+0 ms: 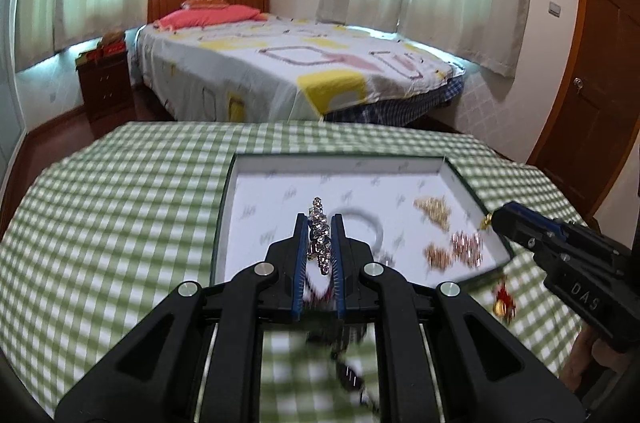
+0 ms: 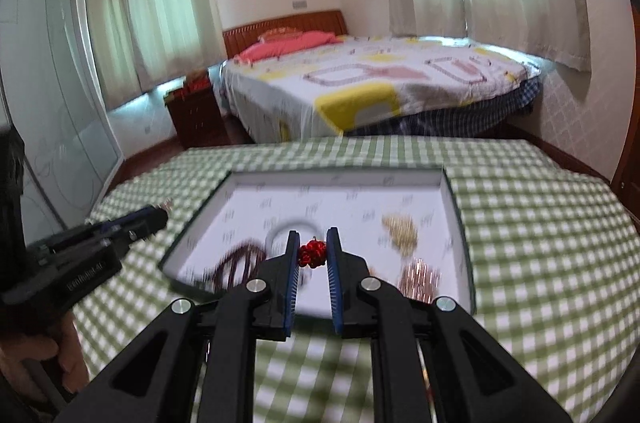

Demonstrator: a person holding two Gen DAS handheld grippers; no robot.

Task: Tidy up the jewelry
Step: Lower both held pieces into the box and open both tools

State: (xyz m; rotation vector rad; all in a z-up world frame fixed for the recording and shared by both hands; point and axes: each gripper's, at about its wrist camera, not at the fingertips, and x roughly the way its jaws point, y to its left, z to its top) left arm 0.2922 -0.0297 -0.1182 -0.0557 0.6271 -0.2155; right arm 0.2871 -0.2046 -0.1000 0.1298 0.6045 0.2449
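My left gripper (image 1: 319, 223) is shut on a sparkling silver crystal piece (image 1: 320, 239) and holds it over the near left part of the white tray (image 1: 256, 191). My right gripper (image 2: 313, 239) is shut on a red beaded ornament (image 2: 312, 255) over the tray's near edge (image 2: 200, 223); the ornament hangs below that gripper in the left wrist view (image 1: 503, 297). In the tray lie a grey bangle (image 1: 372, 223), a gold cluster (image 1: 434, 211), rose-gold pieces (image 1: 464, 247) and a dark red bead bracelet (image 2: 236, 261).
The tray sits on a table with a green checked cloth (image 1: 120, 203). A dark blurred item (image 1: 352, 375) lies on the cloth under my left gripper. Beyond the table are a bed (image 1: 280, 63), a nightstand (image 1: 106, 83) and a wooden door (image 1: 600, 63).
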